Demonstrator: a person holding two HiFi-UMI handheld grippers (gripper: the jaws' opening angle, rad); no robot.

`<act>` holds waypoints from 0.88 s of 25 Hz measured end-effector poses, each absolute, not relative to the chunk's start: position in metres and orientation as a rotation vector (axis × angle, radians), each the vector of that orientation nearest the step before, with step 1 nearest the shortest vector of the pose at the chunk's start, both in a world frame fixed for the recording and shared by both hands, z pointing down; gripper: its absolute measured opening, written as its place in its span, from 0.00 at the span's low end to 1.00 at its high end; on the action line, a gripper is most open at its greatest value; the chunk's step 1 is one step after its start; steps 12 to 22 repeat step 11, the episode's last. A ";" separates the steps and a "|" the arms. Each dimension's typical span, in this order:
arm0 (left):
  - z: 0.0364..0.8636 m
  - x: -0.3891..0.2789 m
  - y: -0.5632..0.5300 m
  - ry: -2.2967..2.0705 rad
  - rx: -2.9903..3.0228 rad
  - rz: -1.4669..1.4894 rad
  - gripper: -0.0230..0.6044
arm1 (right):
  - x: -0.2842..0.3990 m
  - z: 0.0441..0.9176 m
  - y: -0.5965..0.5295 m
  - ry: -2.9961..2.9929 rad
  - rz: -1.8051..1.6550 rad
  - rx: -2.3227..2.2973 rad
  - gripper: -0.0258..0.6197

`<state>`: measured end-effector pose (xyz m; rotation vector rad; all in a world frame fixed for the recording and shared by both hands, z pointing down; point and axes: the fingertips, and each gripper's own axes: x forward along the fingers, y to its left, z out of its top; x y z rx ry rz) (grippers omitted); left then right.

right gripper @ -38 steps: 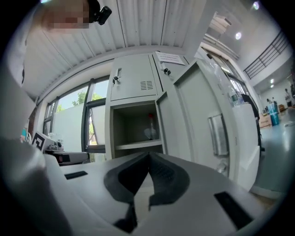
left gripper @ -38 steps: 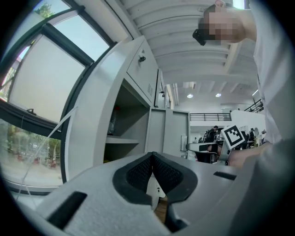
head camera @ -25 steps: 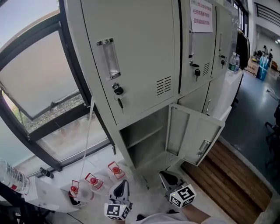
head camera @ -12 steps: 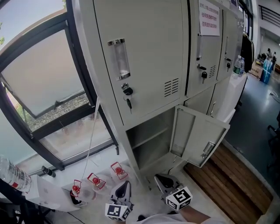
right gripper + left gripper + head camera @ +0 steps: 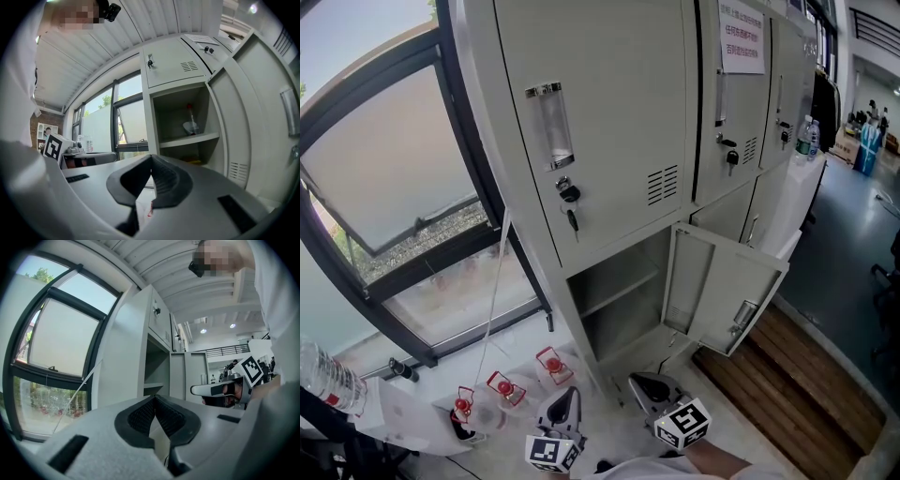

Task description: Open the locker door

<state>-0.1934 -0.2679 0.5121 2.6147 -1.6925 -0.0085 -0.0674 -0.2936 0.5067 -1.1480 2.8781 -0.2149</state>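
Your left gripper (image 5: 566, 397) and right gripper (image 5: 643, 383) sit low, level, each with jaws pressed together on nothing. Beyond them, the lower locker door (image 5: 724, 287) stands swung open rightward; its compartment (image 5: 614, 309) is exposed.

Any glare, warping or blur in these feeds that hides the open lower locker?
Head view: sharp, evenly lit; wide-angle bend tilts the lockers, yet the open lower door reads clearly. Left gripper view: window bright, dark round vignette. Right gripper view: shelf shaded but legible.
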 end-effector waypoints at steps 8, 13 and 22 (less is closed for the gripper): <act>0.514 -0.193 -0.266 -1.681 2.617 -0.006 0.04 | -0.070 0.508 -0.292 2.891 -0.219 -1.138 0.06; 0.514 -0.192 -0.265 -1.674 2.616 -0.013 0.04 | -0.072 0.508 -0.290 2.896 -0.224 -1.132 0.06; 0.514 -0.192 -0.265 -1.674 2.616 -0.013 0.04 | -0.072 0.508 -0.290 2.896 -0.224 -1.132 0.06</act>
